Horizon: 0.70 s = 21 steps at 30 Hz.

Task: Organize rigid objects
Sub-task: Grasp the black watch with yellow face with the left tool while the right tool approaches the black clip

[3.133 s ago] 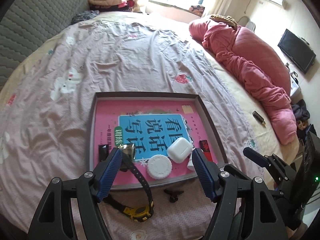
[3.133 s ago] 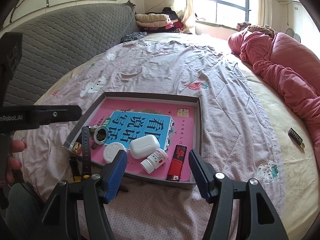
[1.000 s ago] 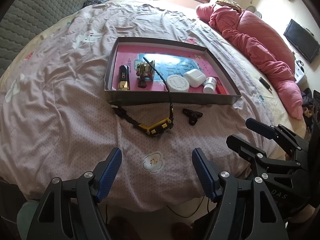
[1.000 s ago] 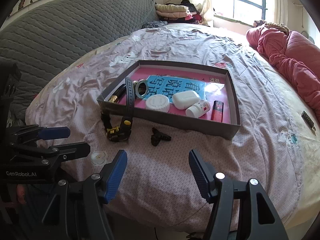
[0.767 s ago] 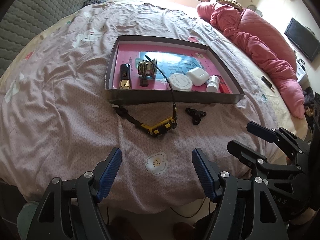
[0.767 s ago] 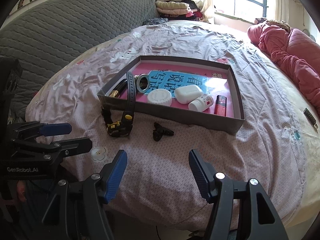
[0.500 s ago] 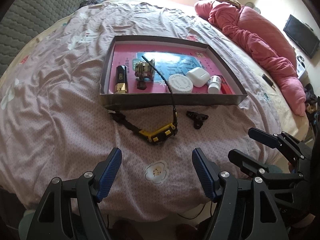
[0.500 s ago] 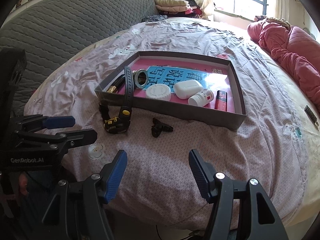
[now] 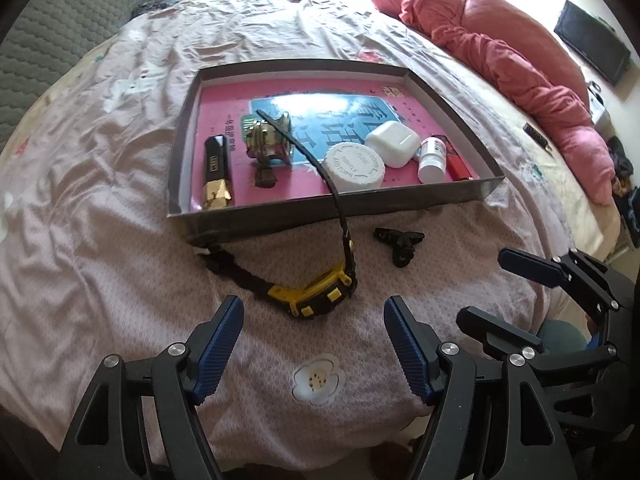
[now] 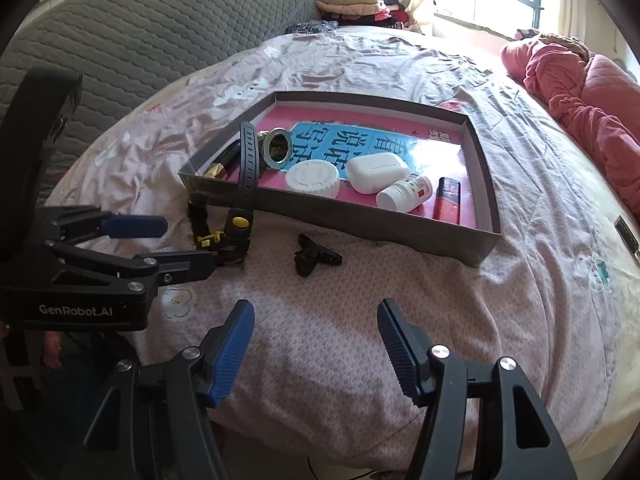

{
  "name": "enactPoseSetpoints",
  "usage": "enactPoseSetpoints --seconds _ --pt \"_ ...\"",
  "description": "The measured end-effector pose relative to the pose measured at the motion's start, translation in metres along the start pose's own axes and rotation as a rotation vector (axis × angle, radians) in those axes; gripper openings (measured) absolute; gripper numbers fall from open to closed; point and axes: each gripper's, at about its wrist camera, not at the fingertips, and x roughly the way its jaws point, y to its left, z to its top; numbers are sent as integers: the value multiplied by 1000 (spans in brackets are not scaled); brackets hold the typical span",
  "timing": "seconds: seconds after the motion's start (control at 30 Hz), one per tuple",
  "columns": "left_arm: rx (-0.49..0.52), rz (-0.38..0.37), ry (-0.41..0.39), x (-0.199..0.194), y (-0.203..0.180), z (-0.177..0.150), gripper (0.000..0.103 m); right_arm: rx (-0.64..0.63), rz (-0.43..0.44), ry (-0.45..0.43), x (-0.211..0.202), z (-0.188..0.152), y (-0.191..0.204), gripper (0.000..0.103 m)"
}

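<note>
A: Both claws stand wide and empty. The left gripper [image 9: 312, 344] hovers just short of the watch [image 9: 316, 296]; the right gripper [image 10: 316, 340] hangs over bare bedsheet [image 10: 340, 320], with the small black clip [image 10: 312, 258] ahead of it.

B: Where does the watch lie exactly?

A: Its yellow-and-black body is on the sheet outside the tray [image 9: 340, 210], one strap draped over the front wall toward the metal fitting [image 9: 266, 142] inside.

B: So I'd take the body, not the strap?

A: I think so — straddle the body with both pads, close squarely, lift until the strap clears the wall, then set it on the open pink floor beyond the white cap [image 9: 354, 166] and earbud case [image 9: 392, 146].

B: And the clip?

A: Likely the right claw's job — it's small, so come down straight.
</note>
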Motion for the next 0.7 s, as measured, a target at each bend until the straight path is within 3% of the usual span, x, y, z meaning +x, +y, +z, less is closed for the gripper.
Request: enactPoseSetpoints --seconds 0.37,0.7 --pt "130 16 55 21 -11 13 74 -5 -13 16 17 12 -11 63" --pt "188 6 89 36 -13 19 50 -50 -2 35 30 22 -12 63"
